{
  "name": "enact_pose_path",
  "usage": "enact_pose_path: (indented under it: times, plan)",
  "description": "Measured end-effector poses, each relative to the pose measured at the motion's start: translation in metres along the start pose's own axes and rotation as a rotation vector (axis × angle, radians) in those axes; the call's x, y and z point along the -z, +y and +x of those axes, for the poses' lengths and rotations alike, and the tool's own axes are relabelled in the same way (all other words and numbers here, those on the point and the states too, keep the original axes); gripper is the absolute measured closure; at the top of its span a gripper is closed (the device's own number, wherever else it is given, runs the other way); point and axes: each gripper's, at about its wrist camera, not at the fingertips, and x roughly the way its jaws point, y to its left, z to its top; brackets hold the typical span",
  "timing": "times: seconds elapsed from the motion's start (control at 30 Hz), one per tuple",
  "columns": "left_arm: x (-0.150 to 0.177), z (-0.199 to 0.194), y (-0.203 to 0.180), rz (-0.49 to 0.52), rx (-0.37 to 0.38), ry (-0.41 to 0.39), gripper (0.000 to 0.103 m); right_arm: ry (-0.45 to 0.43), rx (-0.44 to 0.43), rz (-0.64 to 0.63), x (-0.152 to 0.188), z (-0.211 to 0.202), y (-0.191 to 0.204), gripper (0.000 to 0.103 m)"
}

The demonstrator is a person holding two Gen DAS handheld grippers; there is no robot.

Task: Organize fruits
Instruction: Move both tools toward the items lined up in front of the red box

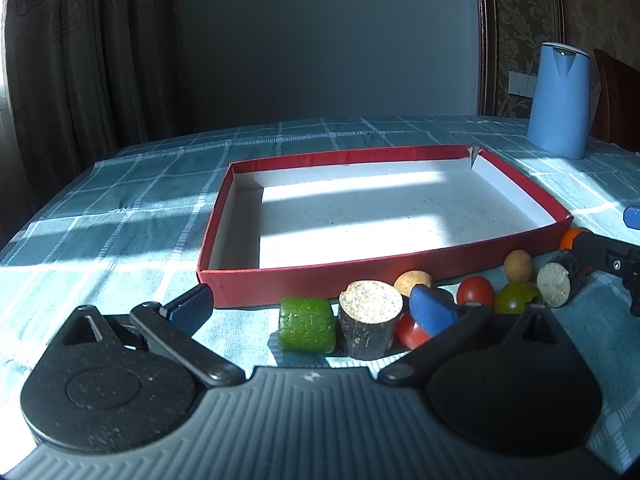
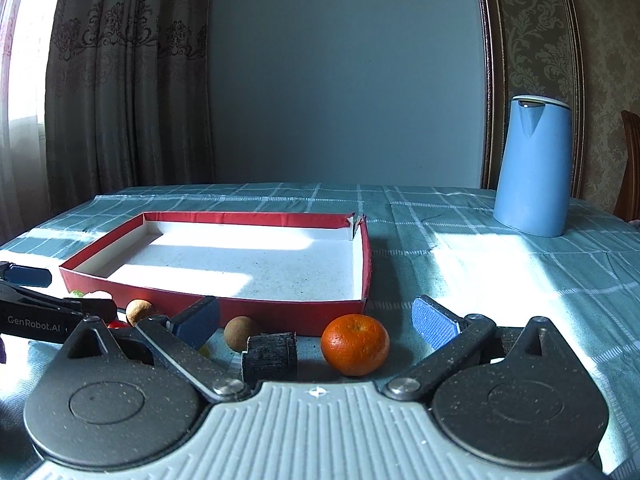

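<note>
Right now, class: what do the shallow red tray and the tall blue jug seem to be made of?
Shallow red tray: probably cardboard, matte red outside, white inside; its far corner is torn open like folded paperboard. Tall blue jug: likely plastic, smooth and matte, with an even colour and a pale lid rim.

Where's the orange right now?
In the right wrist view, the orange sits on the tablecloth between the open jaws, just before the red tray's near-right corner.

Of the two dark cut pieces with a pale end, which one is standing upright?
The larger dark piece beside the green block stands upright, pale face up. The other one, further right, lies on its side.
</note>
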Motion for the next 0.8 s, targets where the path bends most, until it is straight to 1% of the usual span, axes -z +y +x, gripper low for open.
enact_pose_path:
  times: [0.27, 0.5, 0.6, 0.7, 0.73, 0.8]
  plan:
    - [0.0, 0.0, -0.001, 0.006, -0.001, 0.0, 0.0, 0.064, 0.01, 0.003, 0.002, 0.009, 0.0, 0.0]
    - [0.0, 0.0, -0.001, 0.005, 0.001, 0.003, 0.0, 0.088, 0.008, -0.012, 0.003, 0.012, 0.002, 0.0]
    - [0.0, 0.0, -0.001, 0.004, 0.001, 0.003, 0.0, 0.082, 0.009, -0.029, 0.003, 0.011, 0.005, 0.001]
    - [0.0, 0.0, -0.001, 0.005, 0.001, 0.002, 0.0, 0.093, 0.004, -0.047, 0.004, 0.011, 0.007, 0.009]
    - [0.0, 0.0, 0.0, 0.004, 0.002, 0.003, 0.0, 0.103, 0.0, -0.052, 0.004, 0.012, 0.008, 0.014]
    - [0.0, 0.0, -0.001, 0.005, 0.001, 0.003, 0.0, 0.12, -0.012, -0.056, 0.005, 0.014, 0.008, 0.016]
